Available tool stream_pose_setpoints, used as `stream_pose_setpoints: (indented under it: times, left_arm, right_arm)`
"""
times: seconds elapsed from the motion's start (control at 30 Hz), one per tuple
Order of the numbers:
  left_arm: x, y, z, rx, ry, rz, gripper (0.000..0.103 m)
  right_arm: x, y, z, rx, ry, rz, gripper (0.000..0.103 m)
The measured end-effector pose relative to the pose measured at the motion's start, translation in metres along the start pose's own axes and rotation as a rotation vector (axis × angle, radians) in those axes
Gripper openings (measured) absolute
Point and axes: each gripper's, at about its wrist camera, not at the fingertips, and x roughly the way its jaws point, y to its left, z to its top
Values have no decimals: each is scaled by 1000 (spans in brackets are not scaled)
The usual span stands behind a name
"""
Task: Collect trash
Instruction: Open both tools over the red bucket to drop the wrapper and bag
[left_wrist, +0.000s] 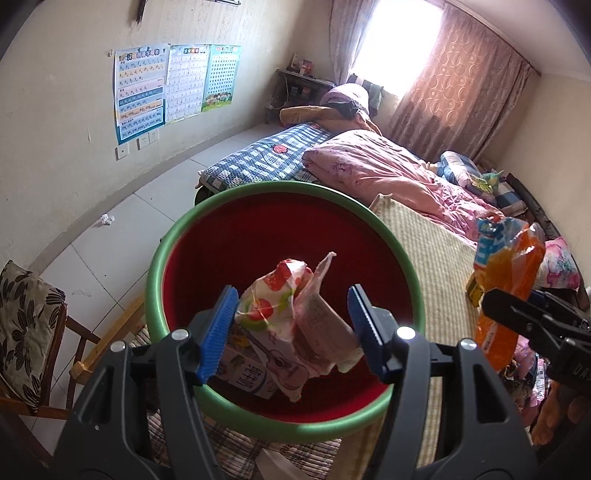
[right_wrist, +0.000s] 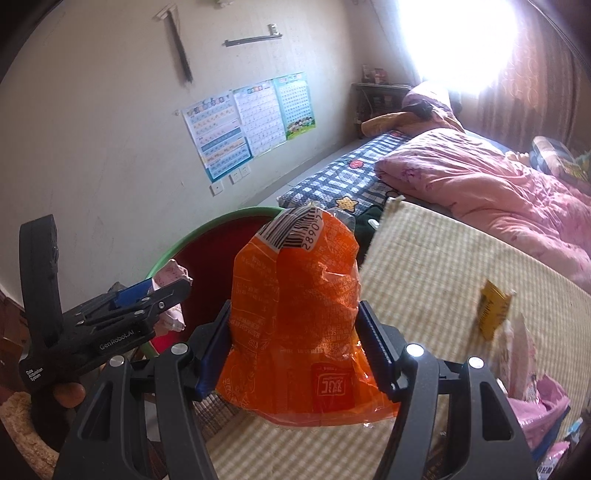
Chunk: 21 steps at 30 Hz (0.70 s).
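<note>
My left gripper (left_wrist: 291, 321) is shut on a bundle of trash (left_wrist: 284, 317): a strawberry-print wrapper, pink paper and a small carton. It hangs over a red basin with a green rim (left_wrist: 159, 280). In the right wrist view the left gripper (right_wrist: 162, 291) holds the pink and white wrapper (right_wrist: 171, 275) just above the basin's rim (right_wrist: 207, 229). My right gripper (right_wrist: 293, 339) is shut on a crumpled orange snack bag (right_wrist: 295, 306) with a barcode on top. The bag sits to the right of the basin, over the straw mat. In the left wrist view the orange bag (left_wrist: 511, 280) shows at the right edge.
The basin stands at the bed's edge. A straw mat (right_wrist: 424, 266), a pink quilt (right_wrist: 480, 184) and a checked sheet cover the bed. A yellow box (right_wrist: 495, 314) and pink wrappers (right_wrist: 535, 406) lie on the mat. A crumpled paper (left_wrist: 107, 219) lies on the floor; a cushioned chair (left_wrist: 26, 306) stands at left.
</note>
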Motion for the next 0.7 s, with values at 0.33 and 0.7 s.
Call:
stream_pose_setpoints:
  times: [0.33, 0.7]
  left_arm:
    - [3, 9, 4, -22, -23, 22, 75]
    - [-1, 4, 1, -36, -31, 27, 81]
  right_arm:
    - [16, 16, 12, -48, -3, 9, 72]
    - [-2, -1, 5, 0, -19, -4, 76]
